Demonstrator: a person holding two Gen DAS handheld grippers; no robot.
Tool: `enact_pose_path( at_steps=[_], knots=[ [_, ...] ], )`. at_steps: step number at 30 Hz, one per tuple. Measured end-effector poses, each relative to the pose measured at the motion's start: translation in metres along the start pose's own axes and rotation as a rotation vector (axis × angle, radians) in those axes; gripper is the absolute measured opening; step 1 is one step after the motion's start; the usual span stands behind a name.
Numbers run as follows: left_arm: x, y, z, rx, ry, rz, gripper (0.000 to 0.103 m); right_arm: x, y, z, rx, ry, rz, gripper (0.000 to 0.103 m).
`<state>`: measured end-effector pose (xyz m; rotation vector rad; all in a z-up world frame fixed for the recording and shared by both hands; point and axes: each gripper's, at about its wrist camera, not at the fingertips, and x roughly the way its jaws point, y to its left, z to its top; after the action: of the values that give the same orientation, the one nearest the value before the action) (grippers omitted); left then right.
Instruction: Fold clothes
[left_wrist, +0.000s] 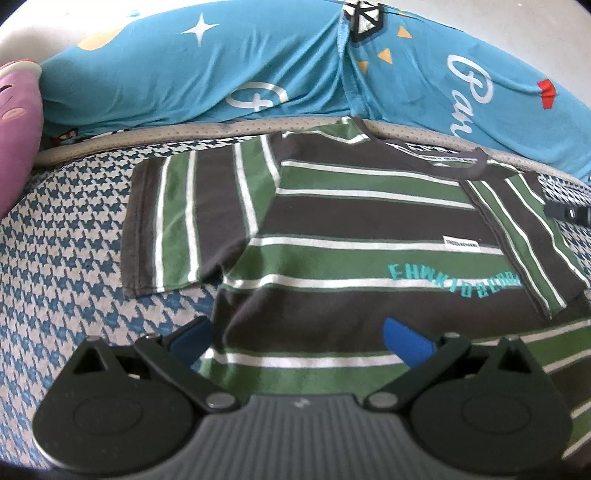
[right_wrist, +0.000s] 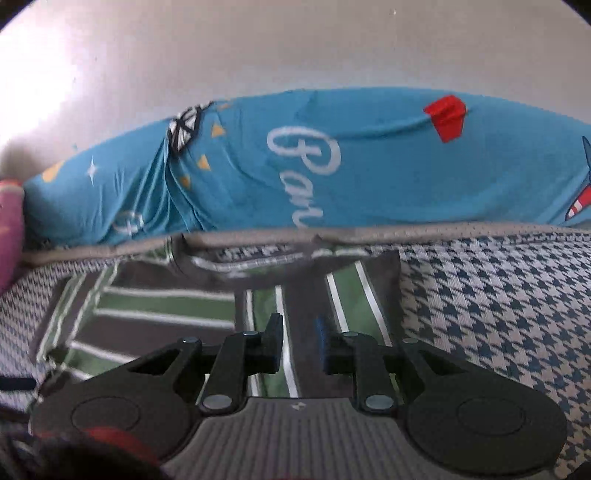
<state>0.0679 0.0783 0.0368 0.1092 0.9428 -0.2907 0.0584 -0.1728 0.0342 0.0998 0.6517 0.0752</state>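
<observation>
Striped T-shirt (left_wrist: 362, 206) lies flat on the houndstooth bed (left_wrist: 66, 258). Your left tool (left_wrist: 299, 339) gapes wide; your right tool (right_wrist: 299, 343) stands slightly apart, gripping nothing. Pinch sleeve edges squarely before folding.

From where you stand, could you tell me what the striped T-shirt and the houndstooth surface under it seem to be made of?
The striped T-shirt looks like soft, matte knit, probably cotton jersey: it lies limp, with a ribbed collar and hemmed sleeve edge. The houndstooth surface looks like a coarser woven mat, with the pattern apparently woven in and a perforated grey trim along its edge; its fibre cannot be told.
</observation>
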Motion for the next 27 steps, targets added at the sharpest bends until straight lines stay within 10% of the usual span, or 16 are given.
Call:
enact_pose_path(
  at_steps=[27],
  knots=[
    [0.008, 0.123, 0.038, -0.304, -0.032, 0.06, 0.103, 0.004, 0.02, -0.047, -0.072, -0.021, -0.078, 0.02]
  ],
)
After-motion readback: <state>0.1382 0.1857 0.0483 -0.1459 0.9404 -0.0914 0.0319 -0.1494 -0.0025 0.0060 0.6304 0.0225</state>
